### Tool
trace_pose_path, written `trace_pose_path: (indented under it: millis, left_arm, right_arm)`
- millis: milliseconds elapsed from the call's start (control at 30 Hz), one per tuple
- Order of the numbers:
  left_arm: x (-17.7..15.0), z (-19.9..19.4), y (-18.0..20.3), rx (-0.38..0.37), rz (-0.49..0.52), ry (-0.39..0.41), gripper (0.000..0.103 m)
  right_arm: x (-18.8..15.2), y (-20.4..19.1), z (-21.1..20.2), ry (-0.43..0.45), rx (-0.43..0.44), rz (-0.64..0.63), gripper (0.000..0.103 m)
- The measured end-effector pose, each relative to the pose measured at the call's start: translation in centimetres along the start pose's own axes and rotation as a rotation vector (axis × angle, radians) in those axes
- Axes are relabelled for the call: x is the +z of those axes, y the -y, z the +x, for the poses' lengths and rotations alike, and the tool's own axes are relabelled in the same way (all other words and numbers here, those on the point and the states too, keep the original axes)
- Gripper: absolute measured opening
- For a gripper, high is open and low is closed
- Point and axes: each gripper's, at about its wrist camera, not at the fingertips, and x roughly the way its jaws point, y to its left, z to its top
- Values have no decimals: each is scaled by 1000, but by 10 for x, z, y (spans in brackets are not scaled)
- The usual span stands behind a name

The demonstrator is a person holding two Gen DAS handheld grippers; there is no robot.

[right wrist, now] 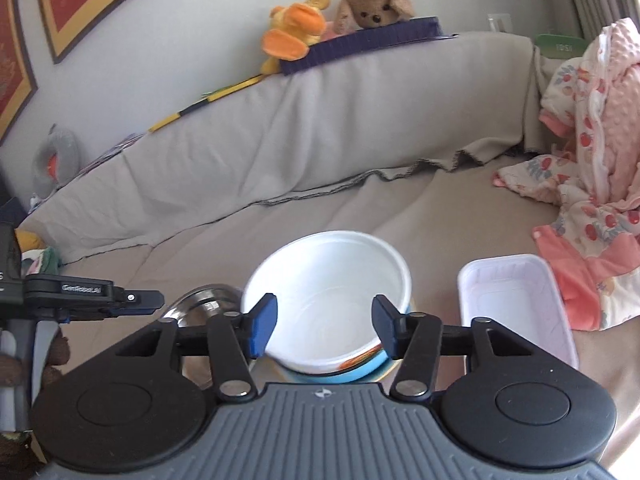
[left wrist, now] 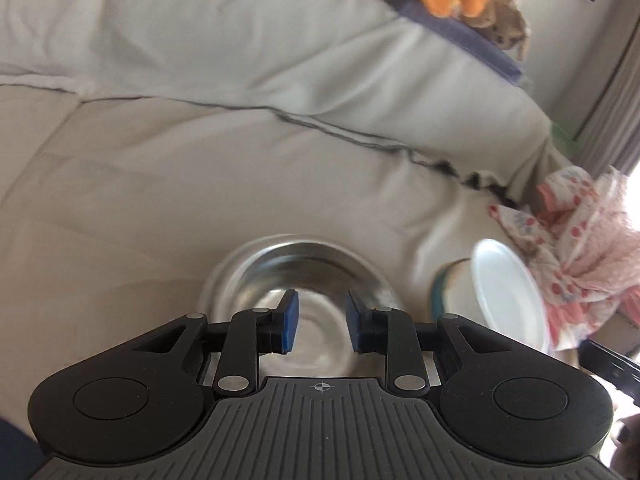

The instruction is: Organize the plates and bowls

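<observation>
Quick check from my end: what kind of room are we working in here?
Probably a living room or a child's room at home, not a kitchen. The dishes sit on a cloth-covered sofa, stuffed toys line its back, and children's clothes are heaped at one end.

Steel bowl [left wrist: 304,280] silver; white bowl [right wrist: 328,304]; tray [right wrist: 516,304] pale; tongs pads [right wrist: 262,326] blue; clothes [right wrist: 592,200] pink, cherry-printed.

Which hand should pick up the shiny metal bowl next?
Probably left. The left gripper hangs open right over the metal bowl; the right gripper faces the white bowl instead.
</observation>
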Motion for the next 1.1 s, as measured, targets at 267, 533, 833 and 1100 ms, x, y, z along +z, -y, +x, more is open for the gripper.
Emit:
trace_pose_path:
  millis: [267, 533, 833, 1100]
  left_arm:
    - [-9, 5, -74, 16, -186, -28, 28]
    - [-18, 35, -79, -1, -168, -57, 32]
    - [-17, 46, -101, -51, -217, -38, 50]
    - [-18, 46, -108, -63, -239, -35, 47]
  right_arm:
    - [-41, -64, 65, -172, 28, 29, 57]
    - [-61, -64, 120, -216, -75, 188, 57]
    - [-60, -58, 164, -238, -107, 191, 57]
    - [-65, -81, 175, -265, -74, 104, 42]
